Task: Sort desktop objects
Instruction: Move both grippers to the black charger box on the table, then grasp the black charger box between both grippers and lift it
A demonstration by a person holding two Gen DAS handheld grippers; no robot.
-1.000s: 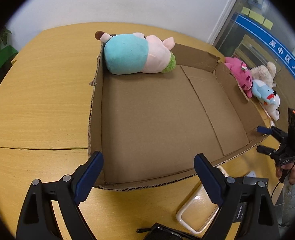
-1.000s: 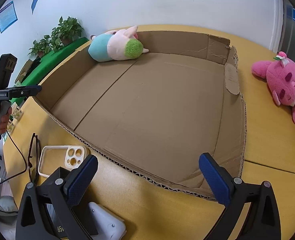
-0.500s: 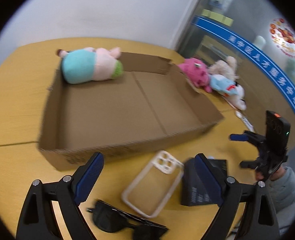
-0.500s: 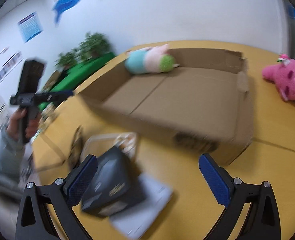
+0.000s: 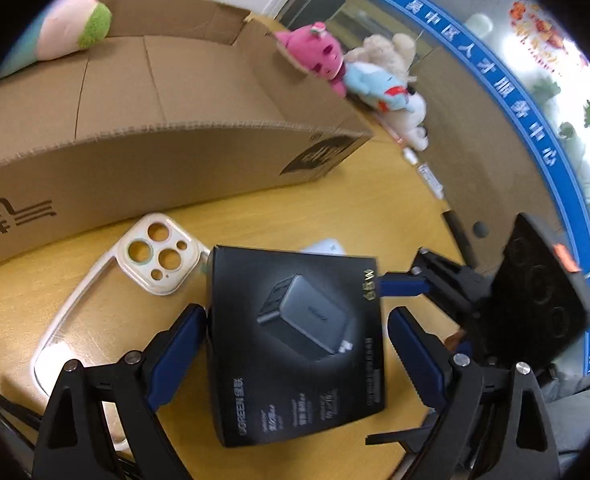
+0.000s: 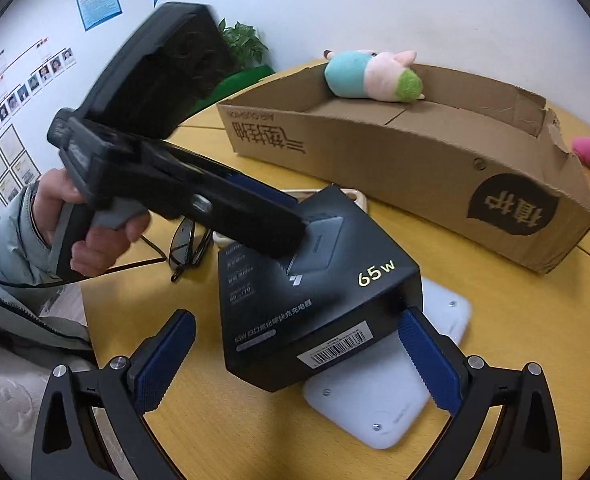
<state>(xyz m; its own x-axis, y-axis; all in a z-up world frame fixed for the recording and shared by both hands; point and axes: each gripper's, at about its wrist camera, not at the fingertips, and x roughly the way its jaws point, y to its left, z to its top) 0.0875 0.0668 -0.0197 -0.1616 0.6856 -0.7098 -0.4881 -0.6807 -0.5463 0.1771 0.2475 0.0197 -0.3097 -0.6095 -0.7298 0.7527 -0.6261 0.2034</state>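
Observation:
A black charger box (image 5: pixel 295 340) lies flat on the yellow table, partly on a white flat device (image 6: pixel 395 392). My left gripper (image 5: pixel 297 344) is open and straddles the box, one blue pad at each side edge. In the right wrist view its fingers (image 6: pixel 255 220) reach over the box top from the left, held by a hand. My right gripper (image 6: pixel 297 360) is open too, and the box's near barcode corner (image 6: pixel 335 348) sits between its pads. A clear phone case (image 5: pixel 135 280) and sunglasses (image 6: pixel 187 248) lie beside the box.
A low cardboard carton (image 6: pixel 415 160) stands behind the items, with a teal-and-pink plush (image 6: pixel 369 76) in its far corner. Pink (image 5: pixel 315 52), blue (image 5: pixel 379 88) and beige (image 5: pixel 387 48) plush toys lie past its right end. Small items (image 5: pixel 429 174) lie near the table edge.
Both grippers have pulled back from over the carton and dropped toward the items in front of it. The black box now sits between the fingers of each. Both stay open.

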